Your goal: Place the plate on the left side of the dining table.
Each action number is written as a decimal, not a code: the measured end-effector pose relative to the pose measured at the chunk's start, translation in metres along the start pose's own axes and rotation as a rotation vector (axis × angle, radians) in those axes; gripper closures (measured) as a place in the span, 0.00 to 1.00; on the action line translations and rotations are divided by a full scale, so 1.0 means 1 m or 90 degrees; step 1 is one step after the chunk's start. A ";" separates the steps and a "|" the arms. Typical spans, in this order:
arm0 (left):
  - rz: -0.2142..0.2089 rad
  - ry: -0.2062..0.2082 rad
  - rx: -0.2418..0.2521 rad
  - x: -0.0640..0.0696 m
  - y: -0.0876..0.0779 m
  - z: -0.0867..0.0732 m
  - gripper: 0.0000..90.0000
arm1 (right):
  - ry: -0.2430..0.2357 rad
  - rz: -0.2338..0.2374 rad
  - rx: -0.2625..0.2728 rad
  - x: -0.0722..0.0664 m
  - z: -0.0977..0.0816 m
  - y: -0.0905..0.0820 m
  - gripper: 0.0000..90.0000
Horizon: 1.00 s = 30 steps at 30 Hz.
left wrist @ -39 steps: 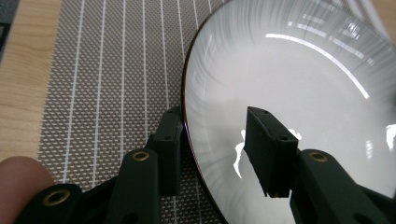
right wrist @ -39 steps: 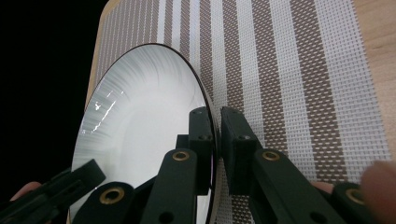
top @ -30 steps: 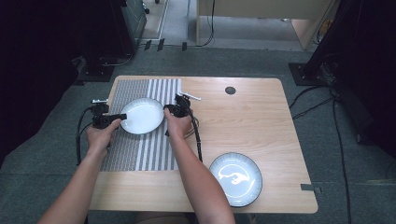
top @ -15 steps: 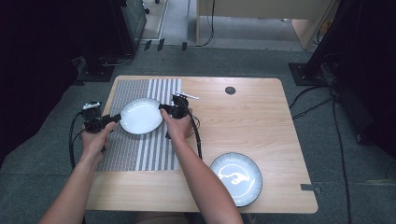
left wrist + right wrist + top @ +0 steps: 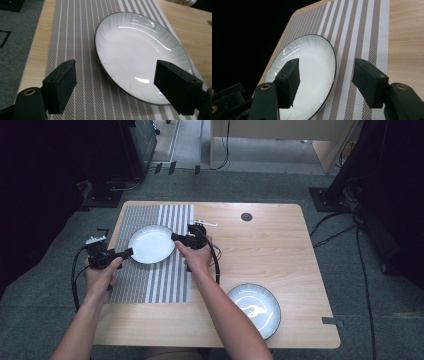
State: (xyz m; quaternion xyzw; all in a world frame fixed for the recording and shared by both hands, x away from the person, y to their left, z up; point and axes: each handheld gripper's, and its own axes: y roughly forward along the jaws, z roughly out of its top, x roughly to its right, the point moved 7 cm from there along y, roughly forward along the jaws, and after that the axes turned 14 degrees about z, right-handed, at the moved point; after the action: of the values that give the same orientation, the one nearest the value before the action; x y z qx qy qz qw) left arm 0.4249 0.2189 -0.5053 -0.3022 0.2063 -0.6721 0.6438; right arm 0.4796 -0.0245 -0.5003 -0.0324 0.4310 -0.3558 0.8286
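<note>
High view: the white plate (image 5: 151, 244) lies flat on the striped placemat (image 5: 165, 280) at the table's (image 5: 280, 260) far left, with the left gripper (image 5: 128, 252) at its left rim and the right gripper (image 5: 176, 237) at its right rim, both now off it. Both sets of jaws have just been opening — in the left gripper view the jaws stand spread with the plate's (image 5: 140, 55) near rim lying in the gap between them, untouched; in the right gripper view the jaws are likewise spread, clear of the plate's (image 5: 307, 75) dark-edged rim. The plate looks set down and released. The risk from here is a snag: since the rim sits between the left pads, a sideways or tilted retreat could catch it and drag or tip the plate across the mat. A second plate with a dark motif (image 5: 254, 308) sits well apart near the front edge, where a trailing forearm could brush it.
</note>
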 end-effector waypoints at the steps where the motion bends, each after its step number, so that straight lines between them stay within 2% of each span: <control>1: -0.004 -0.002 0.006 0.002 -0.003 -0.003 0.19 | -0.001 0.005 0.001 -0.001 0.000 -0.002 0.42; 5: -0.011 -0.008 0.031 0.006 -0.014 -0.015 0.19 | -0.006 0.010 -0.004 -0.002 -0.002 -0.006 0.41; 6: -0.019 -0.009 0.041 0.008 -0.020 -0.023 0.18 | -0.015 -0.004 -0.010 -0.002 -0.003 -0.007 0.42; 8: -0.016 -0.006 0.046 0.008 -0.022 -0.026 0.18 | -0.044 -0.018 -0.030 0.000 -0.007 -0.009 0.41; 9: -0.008 0.002 0.050 0.009 -0.027 -0.035 0.18 | -0.056 -0.024 -0.041 0.000 -0.009 -0.010 0.41; 12: -0.003 0.009 0.052 0.010 -0.031 -0.043 0.18 | -0.059 -0.024 -0.046 0.000 -0.011 -0.012 0.41; 13: 0.007 0.014 0.053 0.009 -0.036 -0.049 0.18 | -0.058 -0.016 -0.047 -0.001 -0.013 -0.015 0.40; 16: 0.016 0.013 0.056 0.007 -0.039 -0.055 0.18 | -0.057 -0.012 -0.043 -0.001 -0.013 -0.017 0.40; 18: 0.038 0.020 0.048 0.004 -0.039 -0.059 0.18 | -0.053 -0.010 -0.039 0.000 -0.013 -0.021 0.40; 21: 0.038 0.011 0.048 0.004 -0.042 -0.065 0.18 | -0.052 -0.011 -0.042 -0.001 -0.015 -0.024 0.40; 25: 0.049 0.021 0.045 0.003 -0.048 -0.074 0.18 | -0.055 -0.005 -0.043 -0.002 -0.017 -0.030 0.40; 30: 0.055 0.017 0.053 0.000 -0.059 -0.084 0.18 | -0.056 0.003 -0.041 -0.003 -0.018 -0.041 0.40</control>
State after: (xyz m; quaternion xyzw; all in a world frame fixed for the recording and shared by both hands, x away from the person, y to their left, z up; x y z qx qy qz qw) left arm 0.3246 0.2146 -0.5273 -0.2569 0.1996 -0.6559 0.6812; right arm 0.4420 -0.0485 -0.4952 -0.0734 0.4056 -0.3380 0.8461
